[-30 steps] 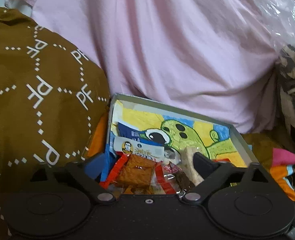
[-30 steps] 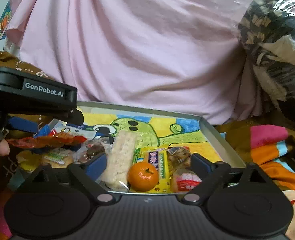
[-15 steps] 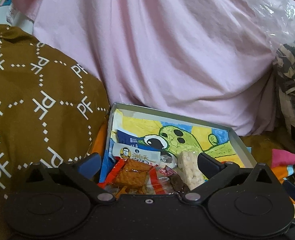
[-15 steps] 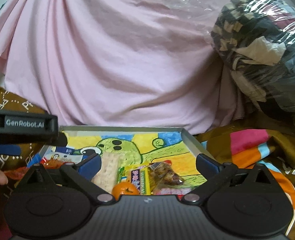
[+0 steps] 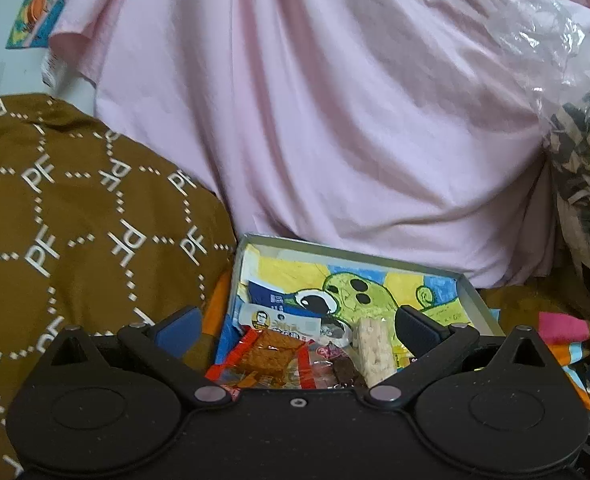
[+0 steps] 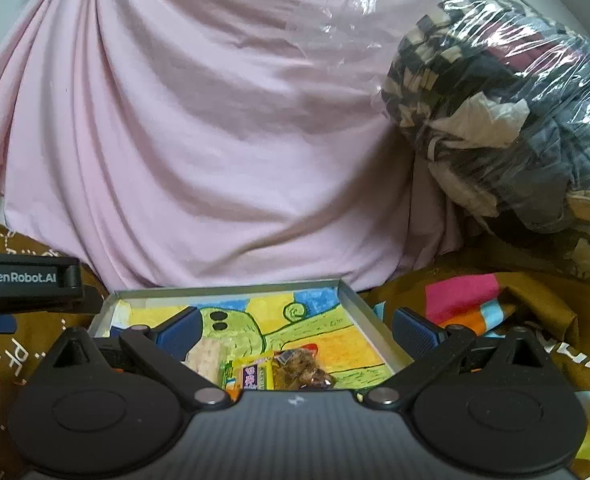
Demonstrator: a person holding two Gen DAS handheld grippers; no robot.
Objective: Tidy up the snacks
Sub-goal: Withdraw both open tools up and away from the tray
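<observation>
The shallow grey tray (image 5: 473, 290), lined with a crayon drawing of a green cartoon creature (image 5: 355, 292), holds the snacks bunched at its near end. In the left wrist view a red-edged packet of brown dried tofu (image 5: 271, 354) lies nearest, with a white packet bearing a man's portrait (image 5: 273, 320) just behind it and a pale rice cracker bar (image 5: 373, 346) to its right. The right wrist view shows the same tray (image 6: 365, 318) with a yellow candy packet (image 6: 253, 372) and a clear bag of brown sweets (image 6: 301, 368) beside that bar.

The left hand-held gripper (image 5: 295, 326) hangs spread wide and empty over the tray's near end; the right hand-held gripper (image 6: 297, 326) is likewise released, grasping nothing. Compared with a second ago, both have drawn back and tipped upward: the tray sits lower in each view, and the orange is now hidden.

Behind the tray hangs a pink sheet (image 5: 335, 120); left of it, a brown PF-patterned cloth (image 5: 75, 220); right of it, a plastic-wrapped bundle (image 6: 507, 104).
</observation>
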